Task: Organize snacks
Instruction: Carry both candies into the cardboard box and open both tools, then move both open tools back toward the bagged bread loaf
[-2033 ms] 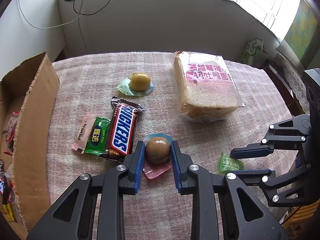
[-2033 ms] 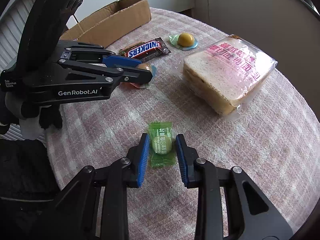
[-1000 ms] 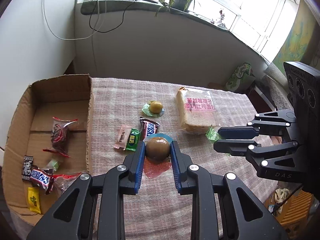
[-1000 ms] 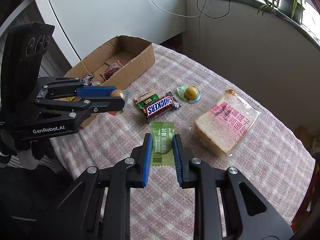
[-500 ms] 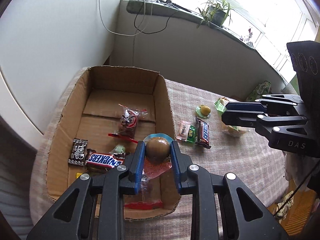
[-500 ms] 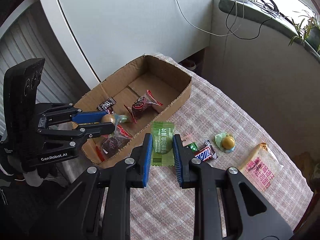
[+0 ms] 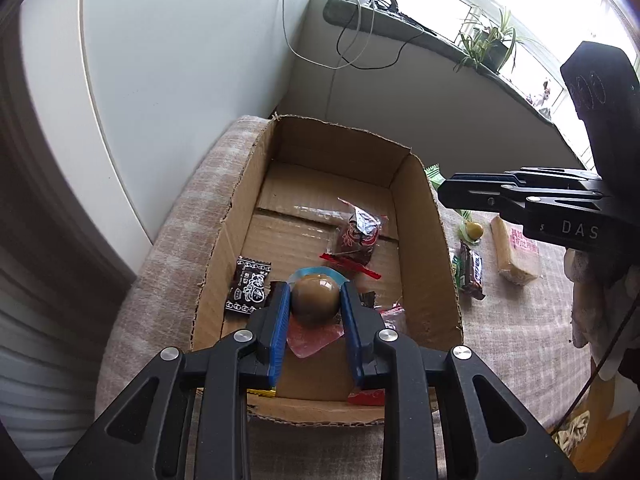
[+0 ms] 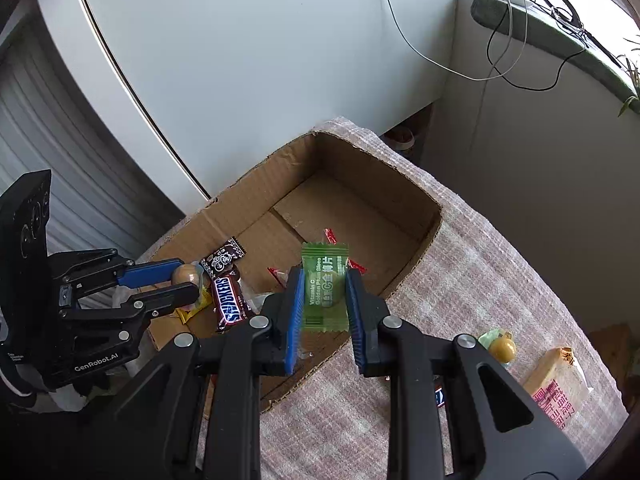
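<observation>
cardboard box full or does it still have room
Partly filled. The cardboard box holds a Snickers bar and a few wrapped snacks at its near end; its far end shows bare cardboard floor.

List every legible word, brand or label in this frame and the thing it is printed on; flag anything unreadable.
"SNICKERS": bar in the cardboard box.
"Vitamin C Golden Plum Slice": green sachet held in the right gripper; its Chinese characters are unclear.
"GenRobot.AI": left gripper body.
"DAS": right gripper body, left wrist view.
Bread bag: pink Chinese print, too blurred.
Black-and-white packet: print too small.
</observation>
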Available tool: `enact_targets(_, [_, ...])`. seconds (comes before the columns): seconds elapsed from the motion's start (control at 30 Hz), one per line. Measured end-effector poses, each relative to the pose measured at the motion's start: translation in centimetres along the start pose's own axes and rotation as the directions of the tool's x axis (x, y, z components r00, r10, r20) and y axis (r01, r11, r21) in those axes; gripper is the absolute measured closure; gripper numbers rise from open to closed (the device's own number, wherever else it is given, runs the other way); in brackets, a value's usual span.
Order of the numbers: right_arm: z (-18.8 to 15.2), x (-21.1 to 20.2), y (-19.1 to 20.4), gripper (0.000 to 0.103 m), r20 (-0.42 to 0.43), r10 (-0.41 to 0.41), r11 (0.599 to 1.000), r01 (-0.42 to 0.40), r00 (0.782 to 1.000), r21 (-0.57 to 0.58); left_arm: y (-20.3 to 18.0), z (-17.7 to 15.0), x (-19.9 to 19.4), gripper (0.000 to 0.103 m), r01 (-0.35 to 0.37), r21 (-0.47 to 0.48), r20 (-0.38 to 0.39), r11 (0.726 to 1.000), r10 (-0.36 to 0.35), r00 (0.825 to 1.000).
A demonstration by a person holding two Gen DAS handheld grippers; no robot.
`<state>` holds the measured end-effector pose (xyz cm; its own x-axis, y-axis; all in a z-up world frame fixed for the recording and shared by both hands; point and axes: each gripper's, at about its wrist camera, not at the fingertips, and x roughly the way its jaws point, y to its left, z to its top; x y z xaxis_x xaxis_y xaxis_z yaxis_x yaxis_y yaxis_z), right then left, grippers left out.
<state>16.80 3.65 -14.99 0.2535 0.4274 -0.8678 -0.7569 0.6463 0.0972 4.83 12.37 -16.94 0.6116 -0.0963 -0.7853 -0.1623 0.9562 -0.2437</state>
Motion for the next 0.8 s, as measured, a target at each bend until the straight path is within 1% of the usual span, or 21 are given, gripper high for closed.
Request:
enact_targets(0.17, [0.6,1.3,0.3,0.081,-0.019,0.012,1.000,-0.012,1.000,0.008,0.7,0.0,-0.2,0.079,-0.019,-0.013,-0.003,1.000,0.019,1.000])
enact_targets(0.33, [0.8,1.4,0.5,0.080,-0.013,0.023,1.000,-0.023,1.000,0.007,1.0,0.0,-0.4,0.078,-0.034,-0.014,-0.007,0.999,0.034,0.999])
enact_targets(0.37, [0.8,1.4,0.7,0.078,-0.013,0.023,1.000,-0.023,1.000,0.003,1.0,0.0,-0.3,0.078,-0.037,-0.016,-0.009,0.999,0.037,0.999])
enact_targets(0.4, [0.8,1.3,0.8,0.075,-0.011,0.021,1.000,-0.021,1.000,-0.001,1.0,0.0,-0.3,0.077,-0.040,-0.018,-0.011,0.999,0.040,0.999])
enact_targets(0.43, [0.8,1.2,0.8,0.064,-0.006,0.017,1.000,-0.017,1.000,-0.003,1.0,0.1,-0.2,0.072,-0.041,-0.021,-0.015,0.999,0.041,0.999])
enact_targets(0.47, [0.8,1.0,0.9,0.053,0.001,0.015,1.000,-0.015,1.000,-0.005,1.0,0.1,-0.2,0.069,-0.042,-0.023,-0.015,0.999,0.042,0.999])
enact_targets(0.57, [0.8,0.5,0.9,0.044,0.016,0.015,1.000,-0.015,1.000,0.000,0.8,0.3,-0.4,0.068,-0.043,-0.021,-0.010,0.999,0.043,0.999])
enact_targets(0.6, [0.9,0.3,0.8,0.041,0.018,0.012,1.000,-0.012,1.000,0.005,0.7,0.3,-0.4,0.065,-0.042,-0.020,-0.009,0.999,0.042,0.999])
enact_targets(0.63, [0.9,0.2,0.8,0.033,0.024,0.010,1.000,-0.010,1.000,0.008,0.6,0.4,-0.4,0.059,-0.042,-0.019,-0.008,0.999,0.042,0.999])
enact_targets(0.67, [0.8,-0.1,0.8,0.029,0.031,0.007,1.000,-0.007,1.000,0.009,0.5,0.4,-0.4,0.057,-0.044,-0.019,-0.004,0.999,0.044,0.999])
enact_targets(0.8, [0.9,-0.6,0.5,0.028,0.041,0.004,1.000,-0.004,0.999,0.021,0.3,0.5,-0.5,0.056,-0.039,-0.015,0.001,0.999,0.039,0.999])
